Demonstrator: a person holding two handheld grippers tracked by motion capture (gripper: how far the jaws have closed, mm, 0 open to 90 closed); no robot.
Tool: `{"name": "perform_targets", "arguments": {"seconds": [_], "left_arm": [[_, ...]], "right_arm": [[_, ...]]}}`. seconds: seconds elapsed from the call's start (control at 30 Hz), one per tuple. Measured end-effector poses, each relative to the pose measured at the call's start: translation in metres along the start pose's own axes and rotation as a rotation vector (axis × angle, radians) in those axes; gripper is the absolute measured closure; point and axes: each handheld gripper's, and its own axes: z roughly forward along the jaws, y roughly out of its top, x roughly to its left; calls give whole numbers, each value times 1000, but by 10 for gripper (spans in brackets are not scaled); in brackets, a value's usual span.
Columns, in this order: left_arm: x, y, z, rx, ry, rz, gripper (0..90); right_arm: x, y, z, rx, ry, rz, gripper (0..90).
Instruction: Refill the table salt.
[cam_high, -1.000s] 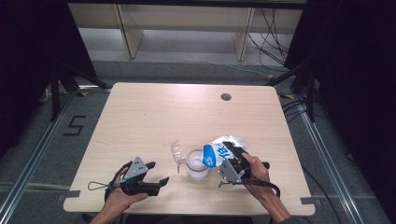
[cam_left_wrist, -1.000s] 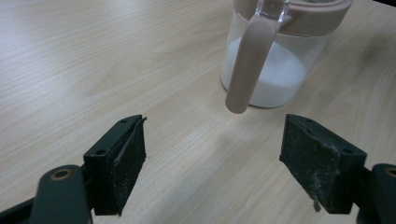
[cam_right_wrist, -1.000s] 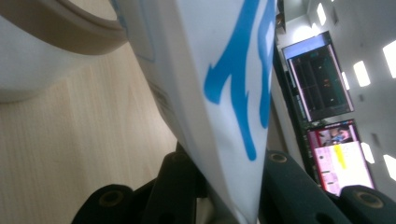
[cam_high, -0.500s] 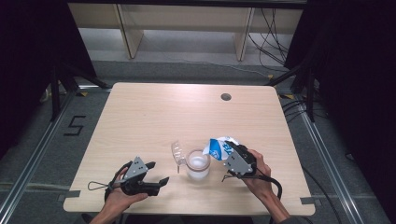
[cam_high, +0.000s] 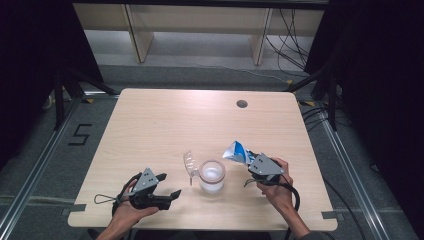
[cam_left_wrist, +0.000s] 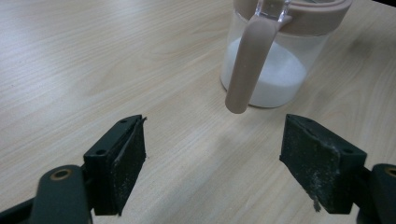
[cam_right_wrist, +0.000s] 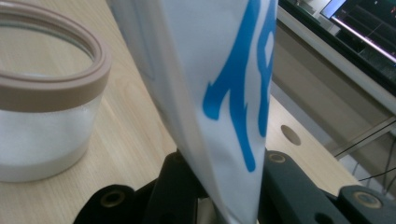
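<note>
A white-and-blue pouch (cam_high: 236, 151) is being held pinched between the jaws of the right gripper (cam_high: 251, 162), its printed face rising straight up from the jaws in the right gripper view (cam_right_wrist: 219, 93). The jaws are being kept nearly closed on the thin packet. The glass jar (cam_high: 212, 176) is standing just beside that gripper, toward the left gripper, with its lid (cam_high: 189, 163) hanging open on the far side.

The left gripper (cam_high: 167, 196) is being held low over the table (cam_high: 150, 125), jaws wide apart and nothing between them; the jar lies ahead of it, apart from both pads.

Judged from the layout, the pouring step is in hand or being wound up — the pouch is being carried beside the jar's mouth rather than over it. The next move appears to call for either tipping the pouch back over the opening or setting it down clear of the jar, without the rim being knocked.

White powder at the jar's base (cam_left_wrist: 275, 74) and residue on the left pads are being shown by the left gripper view — detail lost from above. The tan rim (cam_right_wrist: 56, 79) is being shown close by the right gripper view.
</note>
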Motion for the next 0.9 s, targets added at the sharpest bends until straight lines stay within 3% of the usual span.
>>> {"name": "perform_targets", "arguments": {"seconds": [0.03,0.13,0.43,0.53,0.6,0.73,0.77,0.8,0.9], "left_arm": [[0,0,0,0,0,0,217],[0,0,0,0,0,1,217],[0,0,0,0,0,2,217],[0,0,0,-1,0,1,217],[0,0,0,0,0,2,217],[0,0,0,-5,-1,-3,217],[-1,0,0,-5,0,-3,217],[-1,0,0,-4,0,-3,217],[-1,0,1,-5,-1,-3,217]], "right_arm": [[0,-1,0,-2,-3,35,823],[-6,-4,1,-24,10,65,823],[-21,-17,0,-46,46,277,826],[-26,-22,0,-61,45,328,826],[-29,-25,-1,-53,44,330,827],[-32,-30,-1,-63,62,417,828],[-35,-32,0,-89,62,409,828],[-33,-32,-2,-61,61,470,828],[-37,-37,-2,-66,67,480,828]]}}
